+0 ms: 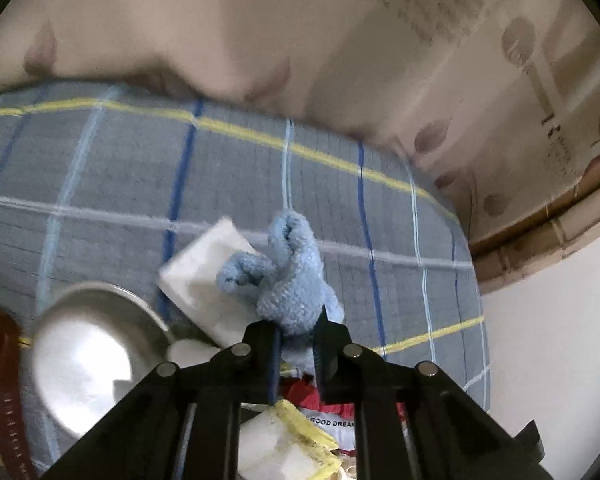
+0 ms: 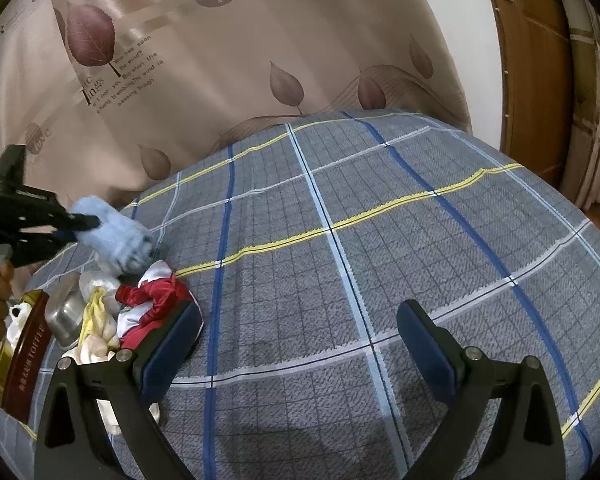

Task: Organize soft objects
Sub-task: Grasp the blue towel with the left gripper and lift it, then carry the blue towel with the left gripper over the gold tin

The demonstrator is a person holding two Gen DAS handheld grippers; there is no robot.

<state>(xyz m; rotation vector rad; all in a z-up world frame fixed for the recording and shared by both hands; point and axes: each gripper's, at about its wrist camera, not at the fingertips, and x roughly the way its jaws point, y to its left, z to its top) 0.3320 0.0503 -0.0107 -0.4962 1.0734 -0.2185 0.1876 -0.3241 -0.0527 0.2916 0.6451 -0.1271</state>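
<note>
My left gripper (image 1: 298, 338) is shut on a light blue fluffy cloth (image 1: 292, 276) and holds it above the pile. The right wrist view shows it (image 2: 82, 226) at the far left with the blue cloth (image 2: 116, 240) hanging from it. Below lie a red and white garment (image 2: 152, 300), a yellow cloth (image 2: 94, 312) and cream cloths (image 2: 96, 350). My right gripper (image 2: 300, 344) is open and empty over the plaid bed cover (image 2: 380, 240), its left finger next to the red garment.
A steel bowl (image 1: 88, 356) and a white box (image 1: 208, 276) lie by the pile. A red toffee tin (image 2: 24, 360) stands at the left. A curtain (image 2: 240, 60) hangs behind the bed and a wooden door (image 2: 536, 60) is at the right.
</note>
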